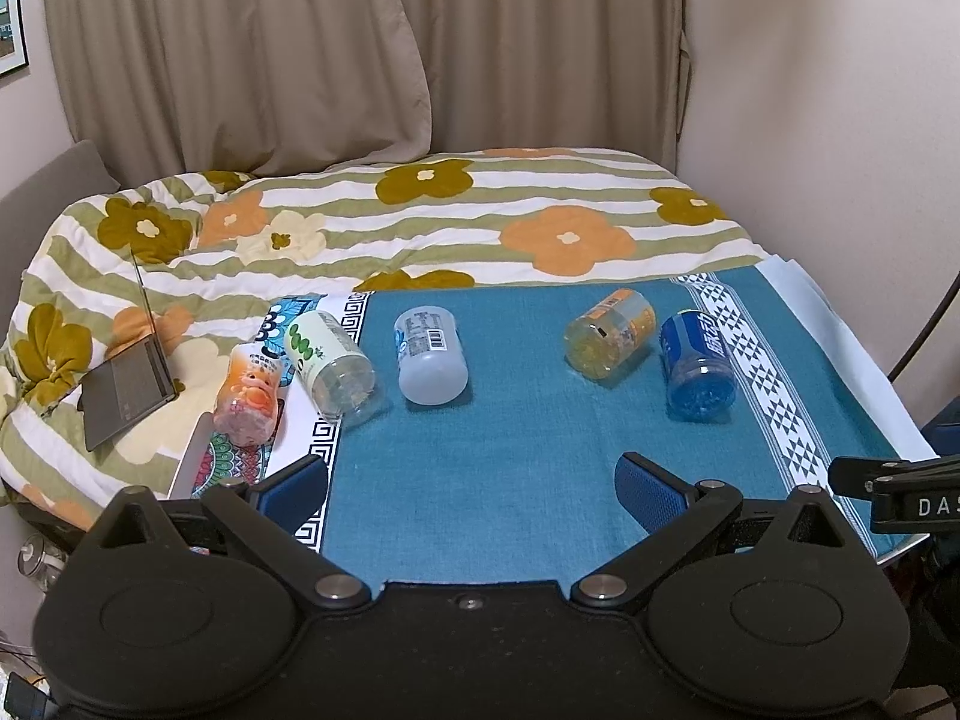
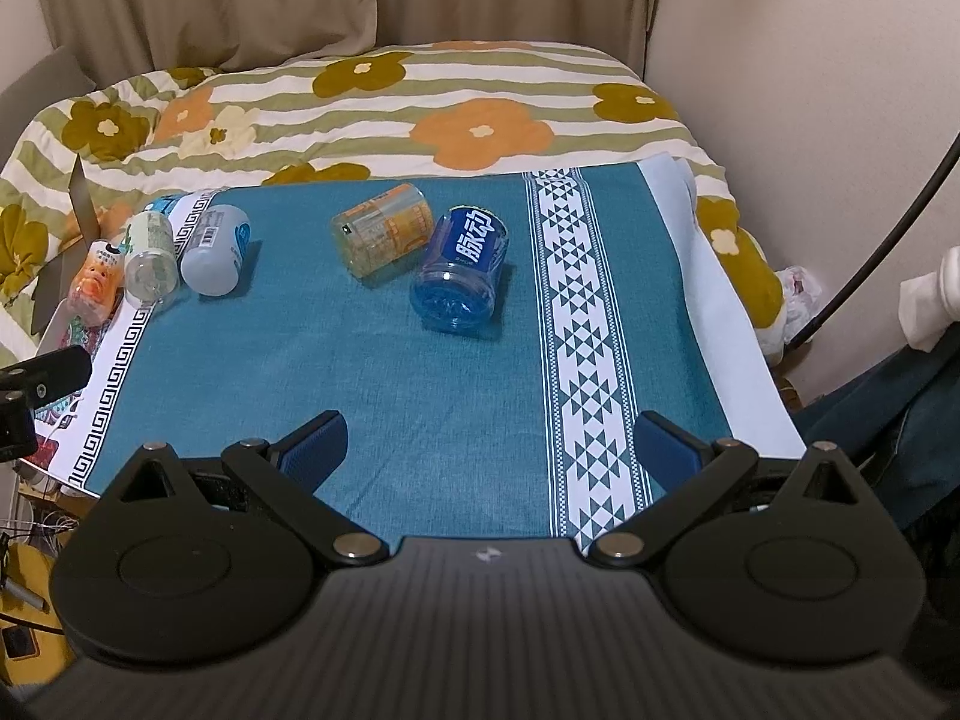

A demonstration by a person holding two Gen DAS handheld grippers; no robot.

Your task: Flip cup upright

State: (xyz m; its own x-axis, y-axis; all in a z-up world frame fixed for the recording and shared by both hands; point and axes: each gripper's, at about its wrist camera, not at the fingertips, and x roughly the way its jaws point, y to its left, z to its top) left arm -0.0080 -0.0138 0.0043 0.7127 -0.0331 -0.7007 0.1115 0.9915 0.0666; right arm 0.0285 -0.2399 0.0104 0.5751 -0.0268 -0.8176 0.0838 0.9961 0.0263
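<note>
Bedroom corner, curtained; low table under a teal cloth (image 2: 420,396) with a white-patterned band, bed just behind it.

Nearest: right gripper (image 2: 489,444), jaws spread wide, nothing between them, hovering over the near edge of the cloth. Left gripper (image 1: 471,483), likewise wide open and empty, beside it at the same edge.

Mid-table, right group: blue cup (image 2: 462,264), clear plastic, printed sleeve, lying on its side, one end toward the grippers. Touching or nearly touching it on the far left, orange cup (image 2: 384,228), also on its side.

Left group, well apart from the first: grey cup (image 1: 429,354) on its side on the cloth; green cup (image 1: 330,360) on its side across the cloth's edge and a patterned mat; peach cup (image 1: 252,393) lying on that mat.

Handling, by estimate: all five look like thin, light, empty plastic; smooth, liable to roll or skid, and to dent under a hard squeeze. Best hold is across the sleeved mid-body, where the wall is straight, with a gentle pinch. Blue cup sits closest to the right gripper.

Far: flowered quilt (image 1: 540,222), laptop (image 1: 129,390) on it at left, curtains (image 1: 300,48).
</note>
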